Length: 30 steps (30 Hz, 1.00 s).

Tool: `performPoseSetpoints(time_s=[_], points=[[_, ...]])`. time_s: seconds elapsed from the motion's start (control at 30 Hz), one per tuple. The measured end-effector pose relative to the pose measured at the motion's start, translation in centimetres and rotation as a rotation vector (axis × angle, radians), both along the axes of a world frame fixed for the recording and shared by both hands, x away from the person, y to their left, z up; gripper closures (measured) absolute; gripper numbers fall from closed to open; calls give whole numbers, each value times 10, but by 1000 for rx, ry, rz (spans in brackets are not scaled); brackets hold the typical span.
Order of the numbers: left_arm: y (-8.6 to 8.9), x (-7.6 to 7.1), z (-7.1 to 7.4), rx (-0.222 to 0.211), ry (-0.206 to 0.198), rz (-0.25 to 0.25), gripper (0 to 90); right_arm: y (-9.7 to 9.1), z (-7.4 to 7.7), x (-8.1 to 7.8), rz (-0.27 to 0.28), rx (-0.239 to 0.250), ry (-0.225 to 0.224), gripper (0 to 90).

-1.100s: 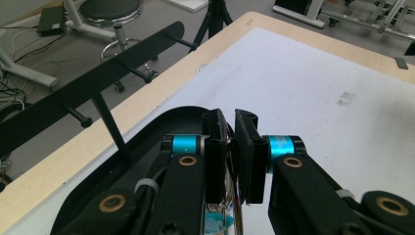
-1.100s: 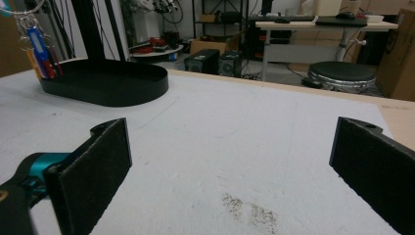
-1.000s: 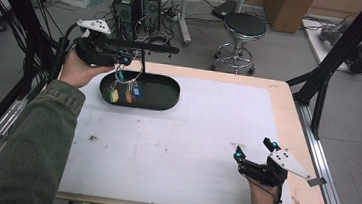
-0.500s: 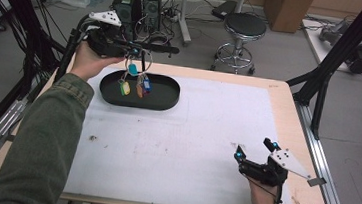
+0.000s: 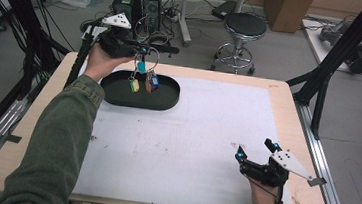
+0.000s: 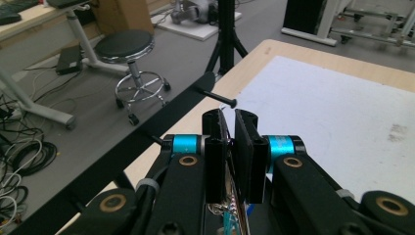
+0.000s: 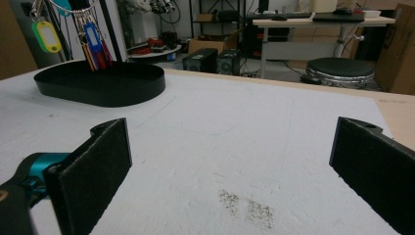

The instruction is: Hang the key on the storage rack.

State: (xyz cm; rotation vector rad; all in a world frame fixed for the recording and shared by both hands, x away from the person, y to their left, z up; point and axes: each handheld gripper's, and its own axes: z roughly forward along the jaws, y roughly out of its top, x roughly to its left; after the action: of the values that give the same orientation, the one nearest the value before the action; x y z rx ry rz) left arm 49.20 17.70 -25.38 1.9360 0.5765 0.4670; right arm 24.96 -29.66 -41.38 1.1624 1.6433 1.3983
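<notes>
A bunch of keys (image 5: 143, 78) with yellow, teal, blue and orange tags hangs on a metal ring above the black oval tray (image 5: 169, 103). My left gripper (image 5: 140, 49) is shut on the ring, just over the tray's far rim and beside a thin black horizontal peg (image 5: 168, 48). In the left gripper view the jaws (image 6: 231, 117) stand nearly closed on the thin ring, and the peg (image 6: 218, 96) points toward them. My right gripper (image 5: 256, 147) rests open near the table's front right; its view (image 7: 230, 147) shows the tray (image 7: 103, 85) and hanging keys (image 7: 90, 36) far off.
A white mat (image 5: 206, 134) covers most of the wooden table. A black frame post (image 5: 321, 80) rises at the right edge, and another at the left. A round stool (image 5: 244, 27) and computer cases (image 5: 141, 2) stand on the floor behind the table.
My left gripper has lifted the key bunch up out of the tray and carried it back toward the peg. The right gripper has stayed still.
</notes>
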Motion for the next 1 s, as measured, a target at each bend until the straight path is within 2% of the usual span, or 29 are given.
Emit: performPoseSetpoints(time_s=[0.1, 0.23, 0.33, 0.37, 0.4, 0.47, 0.53, 0.6, 0.73, 0.8, 0.9, 1.0], points=[[2, 3, -2, 1, -46, 19, 831, 0, 0, 0, -1, -1, 4, 8], [3, 9, -5, -2, -73, 42, 831, 0, 0, 0, 3, -4, 0, 8], [3, 13, -9, -17, -69, 62, 831, 0, 0, 0, 2, -5, -1, 8], [3, 14, -9, -30, -65, 68, 831, 0, 0, -1, 3, -2, 4, 8], [4, 16, -11, -73, -48, 71, 830, 0, 0, -1, 3, -2, 4, 8], [4, 18, -12, -90, -54, 67, 830, 1, 0, -1, 2, -3, 7, 8], [3, 20, -14, -84, -69, 76, 830, 1, -1, 0, -1, -7, 4, 8], [5, 24, -16, -89, -59, 84, 831, 1, -1, 0, -1, -10, 7, 8], [9, 30, -23, -71, -25, 109, 830, 1, -1, 0, 0, -11, 8, 8], [8, 31, -26, -66, 0, 92, 830, 0, -1, -1, 0, -8, 8, 8], [5, 30, -28, -18, 2, 94, 830, 0, -1, -2, -3, -5, 7, 8], [2, 31, -29, -16, 4, 108, 830, -1, 0, -2, -5, -2, 7, 8]])
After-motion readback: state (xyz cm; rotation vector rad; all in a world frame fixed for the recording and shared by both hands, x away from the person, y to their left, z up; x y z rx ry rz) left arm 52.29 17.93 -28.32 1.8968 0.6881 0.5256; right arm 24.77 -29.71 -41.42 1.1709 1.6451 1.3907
